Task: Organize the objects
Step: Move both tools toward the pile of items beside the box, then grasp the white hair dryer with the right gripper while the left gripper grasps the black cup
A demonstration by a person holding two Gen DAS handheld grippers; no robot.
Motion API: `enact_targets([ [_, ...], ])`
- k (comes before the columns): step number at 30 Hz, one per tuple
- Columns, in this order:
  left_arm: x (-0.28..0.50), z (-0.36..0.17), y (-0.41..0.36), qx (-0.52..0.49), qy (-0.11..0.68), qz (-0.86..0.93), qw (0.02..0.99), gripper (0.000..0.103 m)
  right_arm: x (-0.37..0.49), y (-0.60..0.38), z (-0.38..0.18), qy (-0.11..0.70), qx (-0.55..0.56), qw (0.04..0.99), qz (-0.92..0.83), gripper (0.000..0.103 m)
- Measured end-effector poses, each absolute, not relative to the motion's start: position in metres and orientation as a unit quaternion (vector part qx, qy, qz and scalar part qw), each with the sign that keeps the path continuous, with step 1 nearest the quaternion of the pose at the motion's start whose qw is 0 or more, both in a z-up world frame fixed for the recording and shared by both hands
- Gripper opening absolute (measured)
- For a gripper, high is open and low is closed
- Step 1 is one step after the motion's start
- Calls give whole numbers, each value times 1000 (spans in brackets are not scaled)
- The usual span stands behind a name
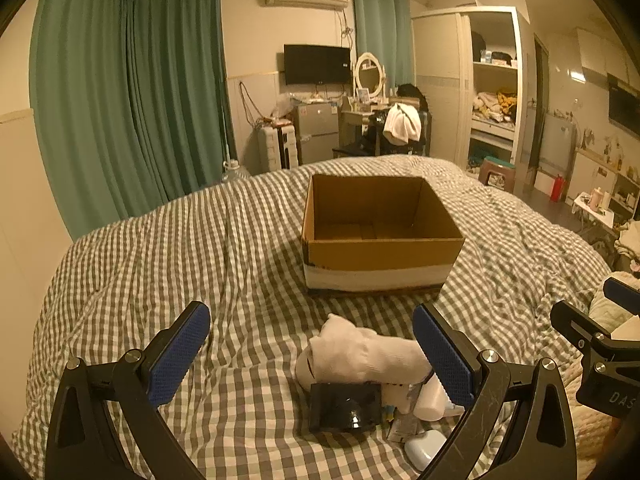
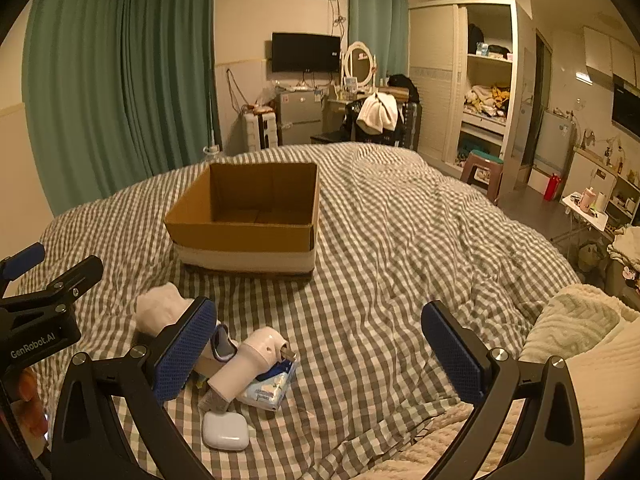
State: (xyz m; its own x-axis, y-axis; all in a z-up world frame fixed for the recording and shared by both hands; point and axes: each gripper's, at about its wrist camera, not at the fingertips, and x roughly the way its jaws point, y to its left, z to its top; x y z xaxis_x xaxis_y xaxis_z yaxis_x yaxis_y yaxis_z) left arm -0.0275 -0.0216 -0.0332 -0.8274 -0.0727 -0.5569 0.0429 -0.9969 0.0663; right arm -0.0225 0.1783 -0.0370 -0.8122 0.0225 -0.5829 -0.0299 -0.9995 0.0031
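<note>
An open, empty cardboard box (image 1: 380, 256) stands on the checked bed cover; it also shows in the right wrist view (image 2: 244, 236). In front of it lies a small pile: a white sock (image 1: 368, 350), a black box-like item (image 1: 346, 408), a white bottle (image 2: 250, 364), a tissue pack (image 2: 268, 390) and a white earbud case (image 2: 225, 430). My left gripper (image 1: 312, 352) is open just above the pile, holding nothing. My right gripper (image 2: 320, 354) is open and empty, to the right of the pile, with its left finger over the sock.
The grey-and-white checked bed cover (image 2: 400, 240) spans both views. A cream blanket (image 2: 580, 340) lies at the right edge. Green curtains (image 1: 120, 100) hang on the left. A wardrobe (image 1: 492, 80), chair and fridge stand beyond the bed.
</note>
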Motion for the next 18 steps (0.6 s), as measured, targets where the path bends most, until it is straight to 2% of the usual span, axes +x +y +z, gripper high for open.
enact_targets([
  [18, -58, -127, -25, 419, -58, -906, 7, 103, -68, 160, -117, -4, -420, -2, 907, 103],
])
